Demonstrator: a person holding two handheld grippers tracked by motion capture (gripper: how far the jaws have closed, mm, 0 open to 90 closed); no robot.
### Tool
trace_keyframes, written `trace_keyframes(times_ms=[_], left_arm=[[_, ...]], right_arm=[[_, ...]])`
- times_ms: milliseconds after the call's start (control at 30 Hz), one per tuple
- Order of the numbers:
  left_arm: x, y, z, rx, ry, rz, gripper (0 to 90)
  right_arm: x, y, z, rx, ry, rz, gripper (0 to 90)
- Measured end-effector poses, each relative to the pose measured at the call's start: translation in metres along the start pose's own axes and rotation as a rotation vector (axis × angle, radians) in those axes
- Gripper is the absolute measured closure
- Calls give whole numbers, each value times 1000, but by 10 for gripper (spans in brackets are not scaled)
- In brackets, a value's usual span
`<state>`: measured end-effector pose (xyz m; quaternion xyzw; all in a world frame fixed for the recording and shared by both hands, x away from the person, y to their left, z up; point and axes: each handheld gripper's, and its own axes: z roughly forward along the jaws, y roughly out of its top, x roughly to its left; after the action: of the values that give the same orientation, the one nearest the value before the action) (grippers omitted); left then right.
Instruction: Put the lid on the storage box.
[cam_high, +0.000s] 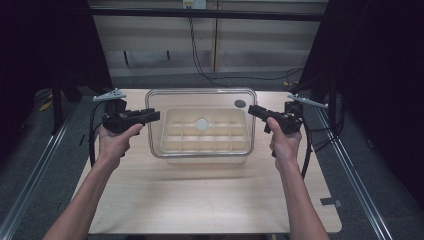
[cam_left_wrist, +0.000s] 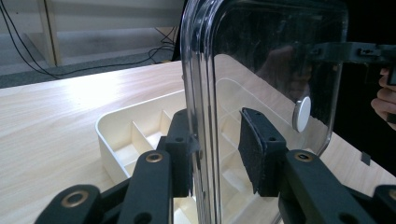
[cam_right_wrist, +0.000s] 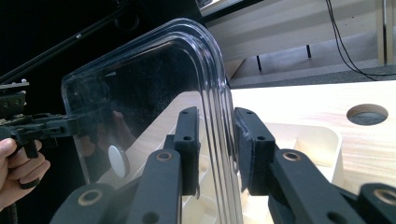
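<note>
- Clear lid (cam_high: 200, 100) hangs level above the divided tray (cam_high: 206, 144) on the tabletop (cam_high: 210, 200), held at its 2 short edges
- Left gripper (cam_high: 153, 116) fingers (cam_left_wrist: 180, 149) nearly closed, clamping the lid's left rim
- Right gripper (cam_high: 253, 111) fingers (cam_right_wrist: 189, 149) nearly closed, clamping the right rim

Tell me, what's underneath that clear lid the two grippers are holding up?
Under the clear lid sits a cream tray divided into compartments, resting on the wooden table. Its compartments look empty through the plastic; the near corners are blurred by the lid's rim.
</note>
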<state>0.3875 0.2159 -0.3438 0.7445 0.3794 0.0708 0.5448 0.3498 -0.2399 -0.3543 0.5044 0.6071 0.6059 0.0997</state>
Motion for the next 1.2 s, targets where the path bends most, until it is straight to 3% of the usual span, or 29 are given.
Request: trace_keyframes(times_ms=[467, 833, 1200], left_arm=[[16, 2, 24, 41, 8, -22, 652], [23, 4, 32, 51, 15, -33, 648], [29, 2, 45, 64, 14, -69, 629]], right_arm=[[-20, -2, 14, 48, -35, 39, 727], [-27, -2, 22, 59, -42, 47, 727], [-33, -2, 23, 61, -51, 53, 737]])
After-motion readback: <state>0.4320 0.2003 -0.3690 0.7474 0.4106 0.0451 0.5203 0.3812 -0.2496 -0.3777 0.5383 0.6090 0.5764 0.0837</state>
